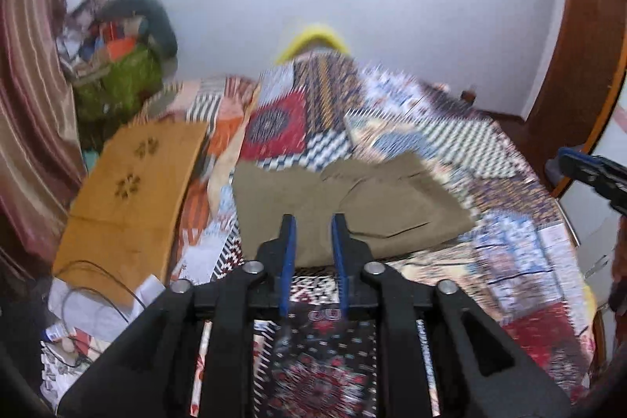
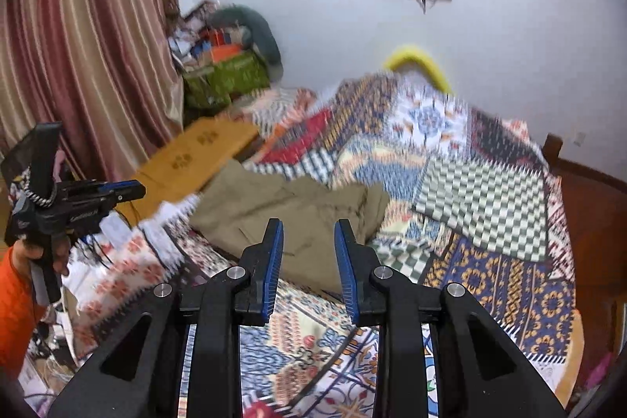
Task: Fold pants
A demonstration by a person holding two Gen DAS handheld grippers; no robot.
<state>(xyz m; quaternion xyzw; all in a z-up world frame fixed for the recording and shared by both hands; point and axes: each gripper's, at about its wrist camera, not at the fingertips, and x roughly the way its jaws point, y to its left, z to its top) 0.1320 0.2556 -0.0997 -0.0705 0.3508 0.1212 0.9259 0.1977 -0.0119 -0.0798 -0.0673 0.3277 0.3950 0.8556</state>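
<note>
Olive-khaki pants [image 1: 345,206] lie folded into a compact stack on the patchwork bedspread [image 1: 509,261]; they also show in the right wrist view [image 2: 290,214]. My left gripper [image 1: 313,222] is open and empty, held above the near edge of the pants. My right gripper [image 2: 308,227] is open and empty, also above the pants' near edge. The left gripper shows from the side in the right wrist view [image 2: 129,189], away from the pants. The right gripper's tip shows at the right edge of the left wrist view [image 1: 588,175].
A tan folded cloth [image 1: 129,190] lies left of the pants at the bed's edge. Cables and papers [image 1: 90,300] clutter the near left. A pile of bags [image 1: 117,65] stands by the striped curtain [image 1: 31,104]. A yellow object [image 1: 313,38] leans on the far wall.
</note>
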